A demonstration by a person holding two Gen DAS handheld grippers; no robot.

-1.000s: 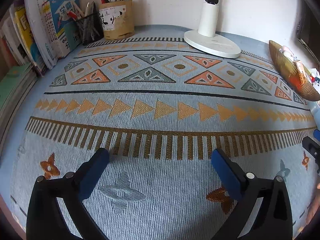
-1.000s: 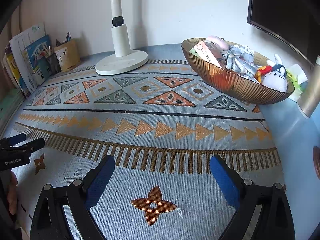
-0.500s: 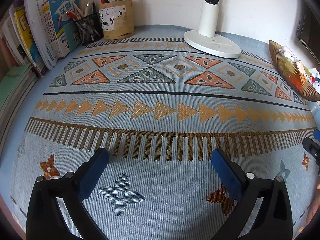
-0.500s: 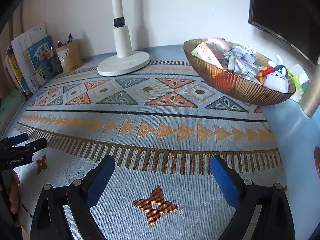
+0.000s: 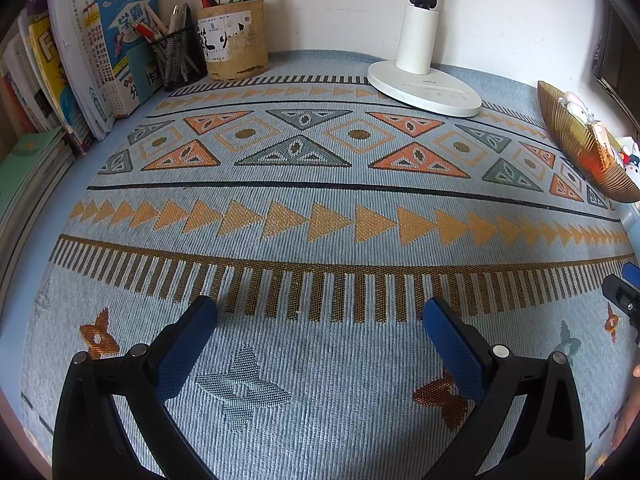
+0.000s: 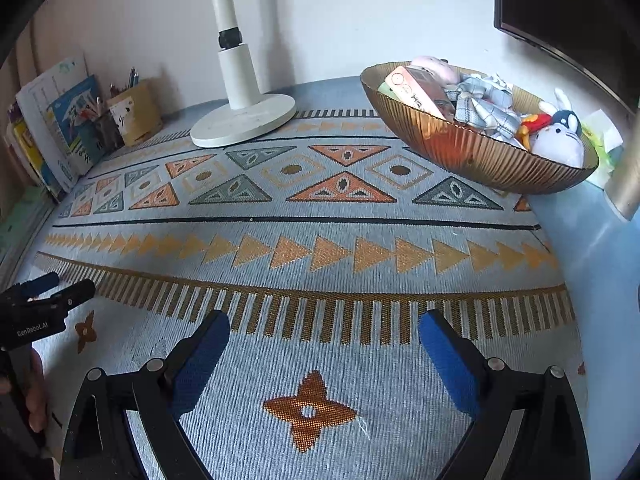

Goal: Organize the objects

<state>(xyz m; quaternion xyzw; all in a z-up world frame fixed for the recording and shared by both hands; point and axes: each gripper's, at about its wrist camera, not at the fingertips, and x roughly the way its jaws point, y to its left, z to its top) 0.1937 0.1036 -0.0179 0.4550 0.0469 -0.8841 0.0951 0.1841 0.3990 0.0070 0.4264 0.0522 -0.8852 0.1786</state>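
Note:
An amber ribbed bowl stands at the back right on the patterned cloth. In it lie a checked fabric piece, a pink-and-white box, a pink soft toy and a white rabbit plush. The bowl also shows at the right edge of the left wrist view. My right gripper hovers open over bare cloth, nothing between its blue pads. My left gripper is open too, over bare cloth; in the right wrist view the left gripper shows side-on at the left edge.
A white lamp base stands at the back centre. A tan pen holder and a black mesh cup sit back left, beside upright books. A dark monitor hangs upper right. A hand holds the left gripper.
The right wrist view has shifted slightly, so the bowl and lamp sit a little further right in it. The left view is unchanged, and both grippers stay open.

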